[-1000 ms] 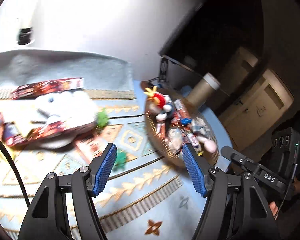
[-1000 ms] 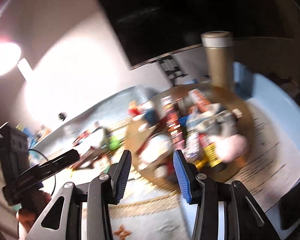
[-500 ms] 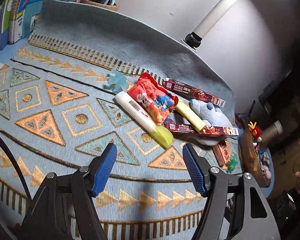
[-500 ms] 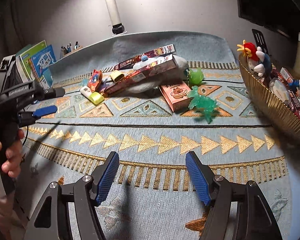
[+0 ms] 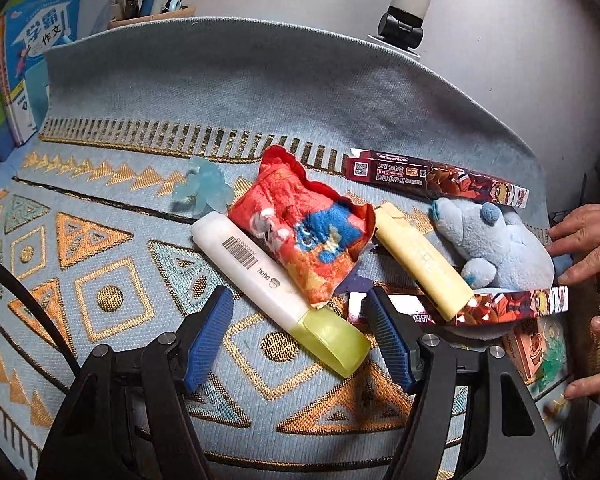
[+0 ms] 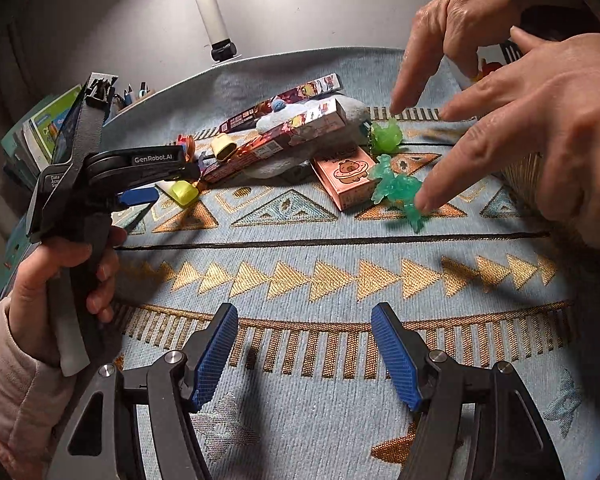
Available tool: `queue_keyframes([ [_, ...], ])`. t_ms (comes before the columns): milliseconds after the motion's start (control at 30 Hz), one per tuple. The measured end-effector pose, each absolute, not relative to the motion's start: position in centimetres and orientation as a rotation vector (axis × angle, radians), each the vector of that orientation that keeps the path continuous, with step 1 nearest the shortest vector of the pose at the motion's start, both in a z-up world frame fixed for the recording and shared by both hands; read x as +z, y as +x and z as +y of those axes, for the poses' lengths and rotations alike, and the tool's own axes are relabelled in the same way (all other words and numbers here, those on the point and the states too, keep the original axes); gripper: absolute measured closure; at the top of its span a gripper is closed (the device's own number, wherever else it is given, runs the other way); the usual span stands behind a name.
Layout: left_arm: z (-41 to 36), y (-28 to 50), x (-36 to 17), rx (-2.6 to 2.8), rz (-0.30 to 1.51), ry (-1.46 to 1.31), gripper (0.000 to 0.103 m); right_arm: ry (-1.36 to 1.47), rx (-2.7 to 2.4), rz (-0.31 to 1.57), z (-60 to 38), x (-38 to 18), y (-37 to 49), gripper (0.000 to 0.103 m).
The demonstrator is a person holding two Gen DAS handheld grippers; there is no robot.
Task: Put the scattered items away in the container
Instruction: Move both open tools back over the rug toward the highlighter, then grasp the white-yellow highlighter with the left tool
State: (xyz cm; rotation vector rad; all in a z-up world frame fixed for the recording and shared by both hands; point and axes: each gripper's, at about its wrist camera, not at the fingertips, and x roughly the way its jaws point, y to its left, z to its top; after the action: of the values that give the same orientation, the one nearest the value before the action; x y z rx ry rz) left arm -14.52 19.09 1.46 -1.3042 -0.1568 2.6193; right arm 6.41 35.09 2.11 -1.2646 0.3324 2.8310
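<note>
My left gripper [image 5: 300,332] is open, its fingers either side of the yellow-green cap end of a white highlighter [image 5: 280,288] on the blue patterned mat [image 5: 100,240]. A red plush pouch [image 5: 304,228], a pale yellow tube [image 5: 424,260], a blue plush toy [image 5: 496,240] and two long red boxes [image 5: 436,180] lie beyond. My right gripper [image 6: 304,356] is open and empty above bare mat. It sees the left gripper [image 6: 140,196], a pink capybara box [image 6: 348,178], green translucent figures [image 6: 400,192] and the woven basket [image 6: 528,168] behind bare hands.
Two bare hands [image 6: 520,92] hover over the green figures and the basket at the right. Books [image 5: 16,68] and a pen holder [image 5: 152,8] stand at the back left. A white lamp post [image 5: 412,0] rises behind the mat. A pale blue figure [image 5: 204,192] lies near the pouch.
My left gripper has moved in close to the highlighter. Bare hands have come into view at the right, over the green figures. My right gripper has stayed over the mat's front.
</note>
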Motion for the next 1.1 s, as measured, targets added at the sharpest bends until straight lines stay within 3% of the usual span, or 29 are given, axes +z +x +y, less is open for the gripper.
queue_keyframes([
  [167,18.1,-14.1,1.8,2.560,-0.043,-1.344,0.039,-1.261,2.834,0.345,35.3,2.1,6.4,0.035],
  [533,14.5,-13.5,2.2,2.525,-0.081,-1.441,0.039,-1.250,2.843,0.336,35.4,2.0,6.4,0.035],
  [733,17.6,-13.3,1.9,2.614,0.144,-1.382,0.039,-1.257,2.840,0.342,35.4,2.0,6.5,0.035],
  [767,17.6,-13.2,1.9,2.618,0.129,-1.365,0.042,-1.257,2.841,0.341,35.4,2.0,6.5,0.035],
  [867,17.1,-12.9,2.3,2.635,0.108,-1.332,0.078,-1.257,2.843,0.339,35.3,2.1,6.6,0.035],
  [1100,14.0,-10.5,2.9,2.539,-0.055,-1.350,0.082,-1.264,2.838,0.350,35.4,2.0,6.5,0.035],
])
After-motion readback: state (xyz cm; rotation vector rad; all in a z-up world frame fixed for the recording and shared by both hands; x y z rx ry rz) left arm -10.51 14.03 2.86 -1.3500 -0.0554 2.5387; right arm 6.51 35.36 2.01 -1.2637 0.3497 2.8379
